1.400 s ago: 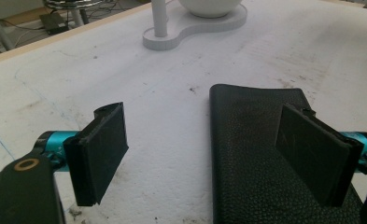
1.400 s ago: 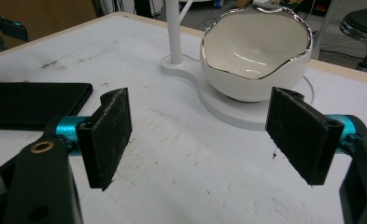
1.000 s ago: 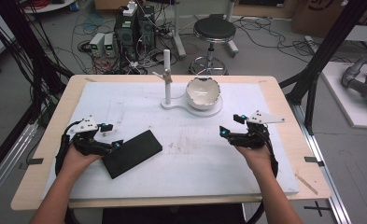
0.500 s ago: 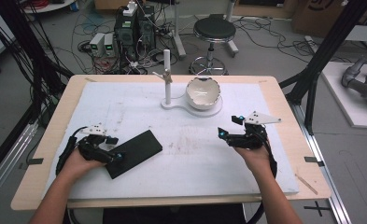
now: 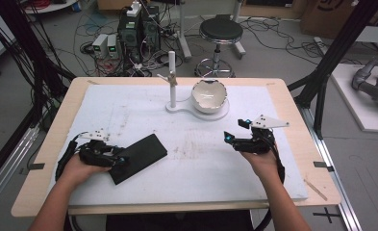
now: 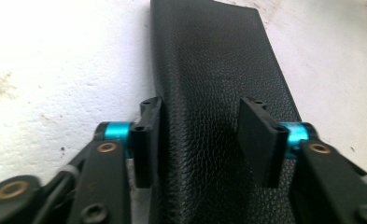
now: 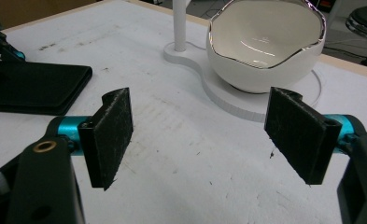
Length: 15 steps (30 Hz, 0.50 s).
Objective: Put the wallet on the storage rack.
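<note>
Since the earlier frames, the left gripper (image 5: 120, 160) has slid onto the near end of the black leather case (image 5: 137, 157), and its jaws have just been closing with the case between them. Seen along the left gripper view, one pad lies against the case's (image 6: 214, 93) long edge while the other stands over its grained top face, so the pads are not yet pressing from both sides (the jaws are partway together, not clamped). The case lies flat on the white table mat (image 5: 201, 159), at the person's left, slanted, with its far corner pointing toward the table's middle. The right gripper (image 5: 230, 139) hovers above the mat at the person's right, well apart from the case, its jaws wide apart with nothing between them. Beyond it, at the far middle of the mat, a white egg-shaped bowl (image 7: 265, 42) with a jagged silver rim sits on a white stand base (image 7: 246, 105) beside an upright post (image 5: 172, 79).
</note>
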Each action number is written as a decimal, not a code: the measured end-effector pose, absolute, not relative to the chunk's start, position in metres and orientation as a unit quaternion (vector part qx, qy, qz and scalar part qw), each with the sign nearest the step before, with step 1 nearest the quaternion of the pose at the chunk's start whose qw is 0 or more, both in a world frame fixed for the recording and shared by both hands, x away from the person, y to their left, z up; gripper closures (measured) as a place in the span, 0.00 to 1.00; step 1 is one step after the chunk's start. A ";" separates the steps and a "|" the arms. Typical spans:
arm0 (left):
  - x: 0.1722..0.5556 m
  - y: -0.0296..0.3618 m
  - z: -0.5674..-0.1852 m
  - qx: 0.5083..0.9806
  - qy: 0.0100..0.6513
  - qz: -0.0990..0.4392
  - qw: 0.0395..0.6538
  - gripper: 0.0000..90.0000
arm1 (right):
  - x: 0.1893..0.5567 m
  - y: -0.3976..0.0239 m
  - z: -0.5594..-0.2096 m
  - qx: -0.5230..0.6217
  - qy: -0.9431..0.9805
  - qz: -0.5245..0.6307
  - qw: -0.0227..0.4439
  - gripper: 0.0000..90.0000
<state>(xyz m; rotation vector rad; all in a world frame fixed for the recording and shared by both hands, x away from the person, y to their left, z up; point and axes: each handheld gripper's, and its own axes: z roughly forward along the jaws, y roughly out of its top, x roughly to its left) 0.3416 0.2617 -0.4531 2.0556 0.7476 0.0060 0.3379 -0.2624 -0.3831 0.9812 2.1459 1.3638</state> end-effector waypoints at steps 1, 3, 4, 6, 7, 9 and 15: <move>0.340 0.262 -0.451 0.835 0.304 0.009 0.459 0.59 | 0.338 -0.262 -0.383 0.352 0.770 0.490 0.207 0.27; 0.340 0.263 -0.450 0.832 0.306 0.010 0.462 0.69 | 0.339 -0.262 -0.383 0.350 0.771 0.488 0.209 0.27; 0.340 0.264 -0.449 0.830 0.310 0.005 0.464 0.76 | 0.338 -0.261 -0.383 0.352 0.772 0.487 0.207 0.27; 0.341 0.265 -0.448 0.826 0.317 -0.001 0.466 0.78 | 0.338 -0.261 -0.384 0.349 0.773 0.486 0.209 0.27; 0.340 0.266 -0.446 0.826 0.315 -0.001 0.467 0.82 | 0.338 -0.260 -0.383 0.348 0.774 0.486 0.209 0.27; 0.339 0.267 -0.444 0.821 0.315 -0.003 0.476 0.85 | 0.338 -0.260 -0.383 0.348 0.774 0.487 0.208 0.27; 0.329 0.260 -0.420 0.832 0.245 0.037 0.497 0.87 | 0.338 -0.261 -0.384 0.346 0.773 0.490 0.204 0.27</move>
